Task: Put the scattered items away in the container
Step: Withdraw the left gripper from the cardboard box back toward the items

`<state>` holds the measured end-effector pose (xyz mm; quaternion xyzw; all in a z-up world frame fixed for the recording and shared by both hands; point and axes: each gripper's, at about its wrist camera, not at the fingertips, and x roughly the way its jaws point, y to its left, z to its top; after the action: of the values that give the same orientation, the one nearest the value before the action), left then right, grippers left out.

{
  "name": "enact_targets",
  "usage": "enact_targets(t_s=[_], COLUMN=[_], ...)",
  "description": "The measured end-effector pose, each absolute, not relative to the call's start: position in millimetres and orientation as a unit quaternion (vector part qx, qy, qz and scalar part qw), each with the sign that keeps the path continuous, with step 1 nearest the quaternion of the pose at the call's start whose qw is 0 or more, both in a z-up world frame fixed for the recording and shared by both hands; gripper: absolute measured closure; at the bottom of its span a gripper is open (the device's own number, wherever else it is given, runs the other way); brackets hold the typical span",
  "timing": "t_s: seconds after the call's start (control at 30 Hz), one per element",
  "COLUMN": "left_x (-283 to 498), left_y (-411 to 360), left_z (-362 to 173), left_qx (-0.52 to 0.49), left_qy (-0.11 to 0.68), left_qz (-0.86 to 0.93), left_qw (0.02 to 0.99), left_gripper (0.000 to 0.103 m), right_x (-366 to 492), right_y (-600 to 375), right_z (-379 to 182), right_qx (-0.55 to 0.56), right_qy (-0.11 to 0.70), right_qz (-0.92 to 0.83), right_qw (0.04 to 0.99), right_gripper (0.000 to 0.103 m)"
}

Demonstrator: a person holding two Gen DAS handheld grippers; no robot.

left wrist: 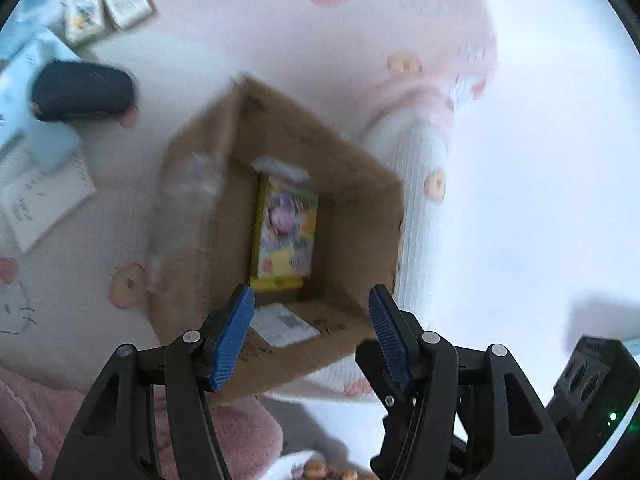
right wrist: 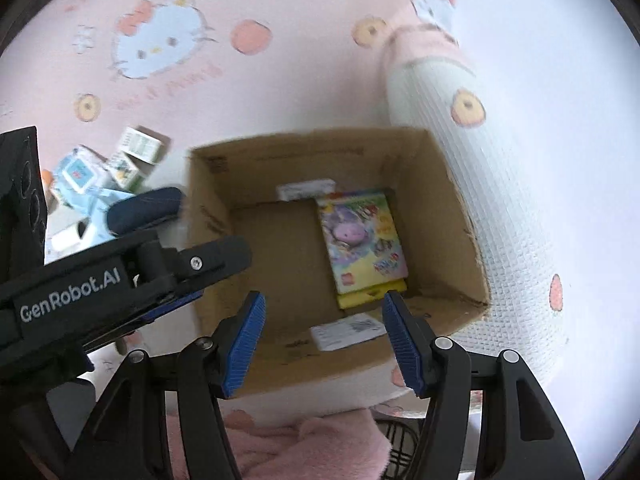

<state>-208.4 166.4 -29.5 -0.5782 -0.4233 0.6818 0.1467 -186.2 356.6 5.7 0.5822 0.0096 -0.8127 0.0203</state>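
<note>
place: home bedroom | evidence: cartoon-cat pink bedsheet (right wrist: 248,80), fluffy pink blanket (right wrist: 304,448)

Brown cardboard box (right wrist: 448,200). Inside, on the right, a bright picture book (right wrist: 362,240) (purple, green and yellow) over something yellow. Pink bedspread (right wrist: 280,92) with white cat faces and orange dots. Dark blue pouch (left wrist: 82,92) far left. Blue pads (left wrist: 234,336) on black fingers.
</note>
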Motion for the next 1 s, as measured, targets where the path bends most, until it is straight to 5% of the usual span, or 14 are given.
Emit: enact_targets(t_s=[0.4,0.73,1.0], left_x=[-143.0,-105.7,-103.6], left_y=[52.1,-2.2,-27.1], left_z=[-30.1,-61.0,-87.0], left_qx=[-0.481,-0.446,-0.44], left_qy=[-0.431,-0.288,-0.161], left_qz=[0.761,0.847,0.882], left_qw=[0.054,0.037,0.059], left_gripper=[0.04,0.04,0.039], right_x=[-144.4,-104.1,-86.0], right_y=[235.1,171.0,181.7], right_z=[23.7,-26.0,-75.8], right_qx=[0.516,0.496,0.493], right_qy=[0.029,0.009,-0.117], right_qz=[-0.85,-0.857,-0.852], right_qw=[0.106,0.14,0.134], right_gripper=[0.044,0.044,0.044])
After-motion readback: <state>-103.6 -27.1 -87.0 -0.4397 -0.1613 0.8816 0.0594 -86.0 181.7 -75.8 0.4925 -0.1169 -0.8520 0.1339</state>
